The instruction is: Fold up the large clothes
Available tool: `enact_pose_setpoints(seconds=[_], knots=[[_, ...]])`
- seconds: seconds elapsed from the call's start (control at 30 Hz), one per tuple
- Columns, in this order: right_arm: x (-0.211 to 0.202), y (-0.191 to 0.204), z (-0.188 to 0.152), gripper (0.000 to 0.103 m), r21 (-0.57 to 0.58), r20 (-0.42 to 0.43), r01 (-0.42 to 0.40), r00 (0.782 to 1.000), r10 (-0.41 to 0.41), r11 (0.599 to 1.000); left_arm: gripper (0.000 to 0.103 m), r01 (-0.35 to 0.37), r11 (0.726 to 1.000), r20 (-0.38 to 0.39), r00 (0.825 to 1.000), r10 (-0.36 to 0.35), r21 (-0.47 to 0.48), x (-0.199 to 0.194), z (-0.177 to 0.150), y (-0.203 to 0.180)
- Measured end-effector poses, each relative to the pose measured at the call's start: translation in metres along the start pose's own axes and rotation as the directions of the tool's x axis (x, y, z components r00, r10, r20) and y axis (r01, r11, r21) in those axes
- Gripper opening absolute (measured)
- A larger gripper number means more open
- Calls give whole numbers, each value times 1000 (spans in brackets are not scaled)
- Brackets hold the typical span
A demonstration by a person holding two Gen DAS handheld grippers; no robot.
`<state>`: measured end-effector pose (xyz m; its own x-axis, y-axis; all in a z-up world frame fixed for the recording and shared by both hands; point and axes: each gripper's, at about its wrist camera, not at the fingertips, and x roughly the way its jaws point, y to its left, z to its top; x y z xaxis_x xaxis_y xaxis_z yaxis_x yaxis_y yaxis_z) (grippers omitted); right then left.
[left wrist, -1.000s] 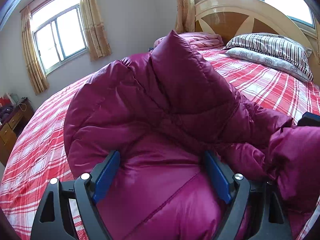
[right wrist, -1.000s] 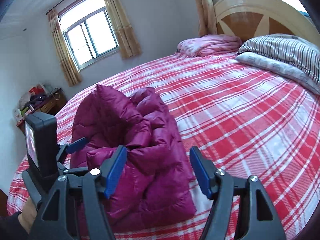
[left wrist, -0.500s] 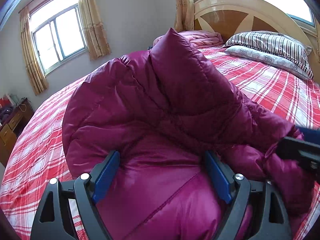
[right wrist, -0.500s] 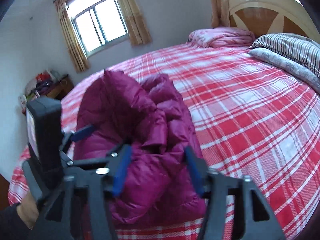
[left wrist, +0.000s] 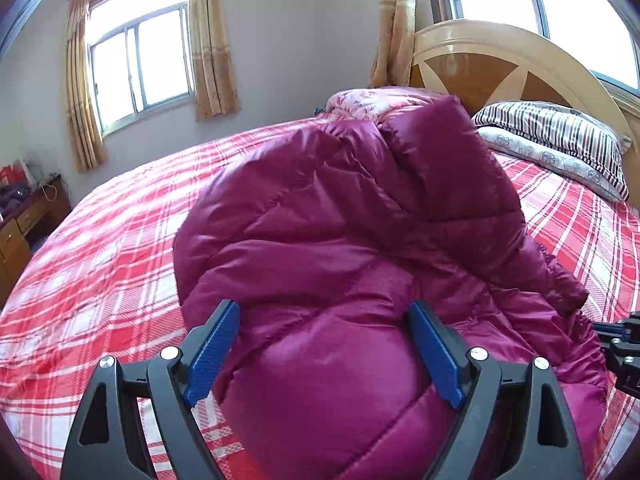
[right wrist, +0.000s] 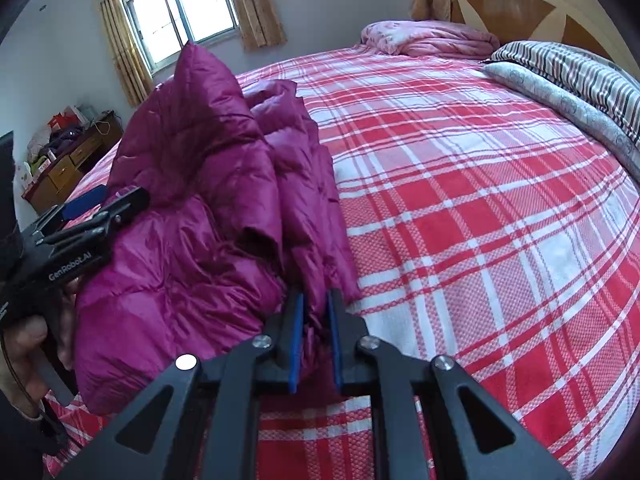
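Magenta down jacket [left wrist: 360, 248] lying bunched on the plaid bed [right wrist: 480, 200], long axis running from the near edge toward the headboard [left wrist: 480, 64]. Left gripper [left wrist: 324, 344] wide open astride its padded bulk; right gripper [right wrist: 316, 336] closing, hem fabric between its jaws.

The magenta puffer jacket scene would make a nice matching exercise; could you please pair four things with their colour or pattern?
1. puffer jacket
2. bedspread
3. top pillow
4. headboard

a. striped
b. cream and brown wood
c. magenta
d. red and white plaid

Pairs: 1-c, 2-d, 3-a, 4-b
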<state>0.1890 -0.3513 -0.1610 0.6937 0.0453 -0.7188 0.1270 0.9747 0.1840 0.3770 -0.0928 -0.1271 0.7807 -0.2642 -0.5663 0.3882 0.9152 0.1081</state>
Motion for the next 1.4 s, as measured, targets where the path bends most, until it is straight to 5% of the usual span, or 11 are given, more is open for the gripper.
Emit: enact_pose_setpoints(seconds=[0.03,0.1,0.3,0.5,0.67,0.87,1.13,1.4], knots=[[-4,0,1,27,5,4,20,1000,-20,1000,86,3,1000,1,1000,-3,5,1,0,-2],[-23,-5,4,66,29,44,77,996,-79,997,86,6,1000,8,1000,-6,14,-1,4,-4],[-54,16,38,66,-25,137,103,986,-98,994,86,-29,987,130,990,50,-159,-24,30,38],[-48,59,79,66,-104,207,46,978,-24,994,86,-145,977,35,988,153,-158,0,26,62],[1,89,106,66,-177,137,-20,990,44,984,86,-160,964,-28,987,158,-210,25,19,78],[57,64,111,45,-145,30,7,1000,-3,989,86,-173,976,-20,985,172,-132,41,30,65],[79,15,98,42,7,-12,-63,998,63,998,87,-195,981,-37,980,195,20,73,35,24],[88,6,89,42,11,-12,-61,998,61,998,90,-184,982,-60,981,185,32,87,34,18]])
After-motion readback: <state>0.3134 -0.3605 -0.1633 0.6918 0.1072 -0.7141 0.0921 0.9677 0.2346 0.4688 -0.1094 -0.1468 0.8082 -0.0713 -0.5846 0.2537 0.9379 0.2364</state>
